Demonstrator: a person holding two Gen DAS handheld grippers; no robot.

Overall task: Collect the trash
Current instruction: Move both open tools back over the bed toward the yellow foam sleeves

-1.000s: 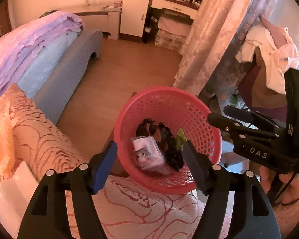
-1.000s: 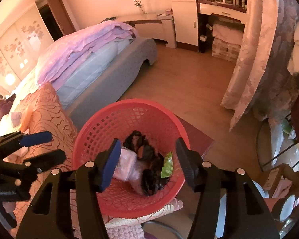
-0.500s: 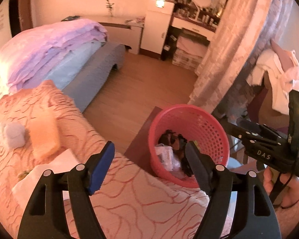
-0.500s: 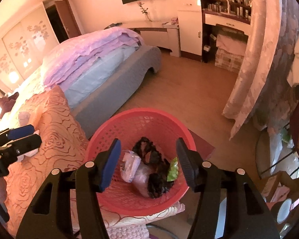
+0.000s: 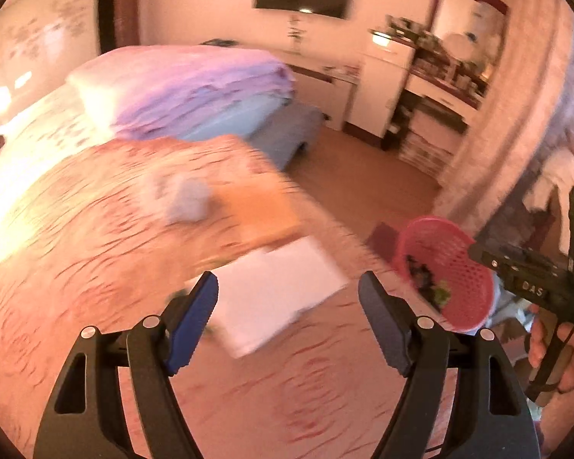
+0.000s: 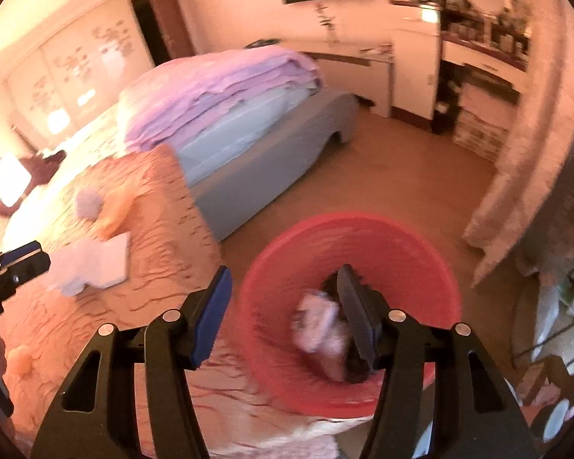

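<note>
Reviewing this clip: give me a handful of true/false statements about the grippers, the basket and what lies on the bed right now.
1. The left gripper is open and holds nothing. True.
2. The red basket is empty. False: a pale wrapper and dark scraps lie in it.
3. White paper lies on the orange bedspread. True.
4. The right gripper is shut on the wrapper. False: its fingers are apart, holding nothing.

Left gripper (image 5: 287, 300): black frame, silver screws, one blue finger pad. Right gripper (image 6: 283, 308) alike. Its body is marked "DAS".
</note>
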